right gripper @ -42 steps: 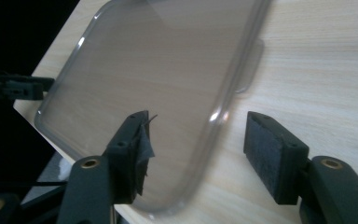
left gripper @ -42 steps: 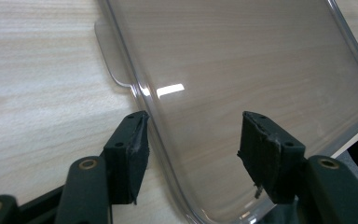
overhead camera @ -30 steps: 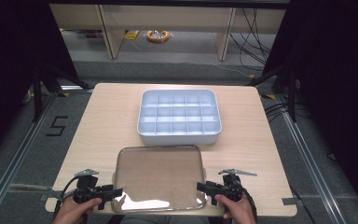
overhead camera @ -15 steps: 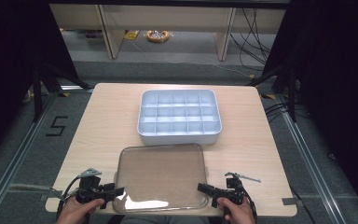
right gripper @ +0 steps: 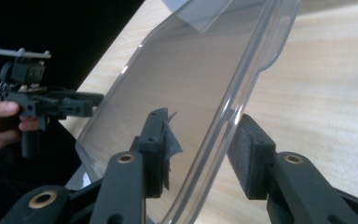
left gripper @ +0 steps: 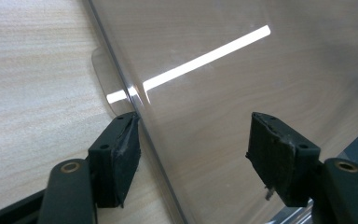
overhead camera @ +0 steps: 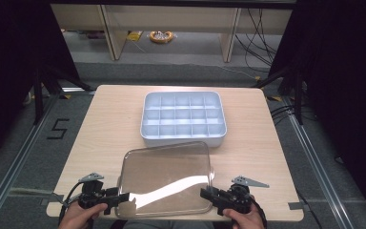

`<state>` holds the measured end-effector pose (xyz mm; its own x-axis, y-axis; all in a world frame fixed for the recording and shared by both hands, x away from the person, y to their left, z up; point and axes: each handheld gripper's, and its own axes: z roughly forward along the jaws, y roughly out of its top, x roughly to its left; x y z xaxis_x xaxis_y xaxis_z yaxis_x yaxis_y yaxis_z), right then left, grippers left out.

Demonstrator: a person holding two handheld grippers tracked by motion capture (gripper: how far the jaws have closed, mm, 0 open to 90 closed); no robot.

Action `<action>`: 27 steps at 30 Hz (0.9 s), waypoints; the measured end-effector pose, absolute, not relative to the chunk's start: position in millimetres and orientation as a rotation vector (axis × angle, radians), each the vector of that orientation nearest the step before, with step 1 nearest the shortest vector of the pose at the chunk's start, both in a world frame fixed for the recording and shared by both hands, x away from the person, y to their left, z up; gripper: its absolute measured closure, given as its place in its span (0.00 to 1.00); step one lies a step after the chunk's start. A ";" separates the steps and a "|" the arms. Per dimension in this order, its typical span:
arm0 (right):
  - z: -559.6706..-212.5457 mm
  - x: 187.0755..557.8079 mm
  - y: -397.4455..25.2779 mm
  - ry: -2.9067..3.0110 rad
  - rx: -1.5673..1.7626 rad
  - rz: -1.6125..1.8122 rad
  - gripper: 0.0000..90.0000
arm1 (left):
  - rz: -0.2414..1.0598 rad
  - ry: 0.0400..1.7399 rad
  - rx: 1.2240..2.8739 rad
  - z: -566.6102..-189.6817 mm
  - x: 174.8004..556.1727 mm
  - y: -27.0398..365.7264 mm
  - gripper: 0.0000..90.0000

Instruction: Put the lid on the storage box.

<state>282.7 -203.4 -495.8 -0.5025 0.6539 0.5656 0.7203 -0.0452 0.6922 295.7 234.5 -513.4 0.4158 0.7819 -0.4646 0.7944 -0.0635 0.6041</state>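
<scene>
Lying on the near half of the wooden table (overhead camera: 105, 124) — a clear plastic lid (overhead camera: 164, 176), its far edge just in front of the pale blue divided tray (overhead camera: 183, 119), its near edge close to the table's front.

Reaching in at the lid's near left corner: left gripper (overhead camera: 115, 200), held in the person's left hand (overhead camera: 78, 217). In the left gripper view, jaws standing wide apart (left gripper: 193, 158), one pad touching the lid's rim, the other hanging free over the clear panel (left gripper: 242, 70); nothing being pinched.

Coming in at the lid's near right corner: right gripper (overhead camera: 205, 193), gripped by the right hand (overhead camera: 243, 219). In the right gripper view, jaws (right gripper: 200, 149) straddling the raised rim of the lid (right gripper: 182, 79), one pad on each side — gaps showing on both sides, so not clamping. Lid appearing tilted up in that view, with the other gripper (right gripper: 81, 103) seen beyond its far edge.

Tray sitting mid-table, compartments holding nothing visible.
</scene>
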 end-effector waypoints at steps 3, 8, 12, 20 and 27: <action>-492.4 282.2 -203.4 -2.177 -1.477 -1.628 0.68 | -0.020 1.364 1.819 -513.3 297.0 234.6 0.35; -488.3 280.1 -203.8 -2.179 -1.435 -1.645 0.69 | -0.033 1.371 1.809 -513.4 297.6 235.2 0.33; -488.9 279.1 -205.7 -2.197 -1.377 -1.664 0.69 | -0.042 1.381 1.776 -514.3 297.5 234.8 0.32; -486.7 276.5 -206.3 -2.201 -1.343 -1.689 0.69 | -0.068 1.404 1.741 -514.6 298.3 235.1 0.29; -488.1 277.0 -207.7 -2.219 -1.321 -1.705 0.69 | -0.061 1.411 1.738 -514.6 297.7 236.4 0.30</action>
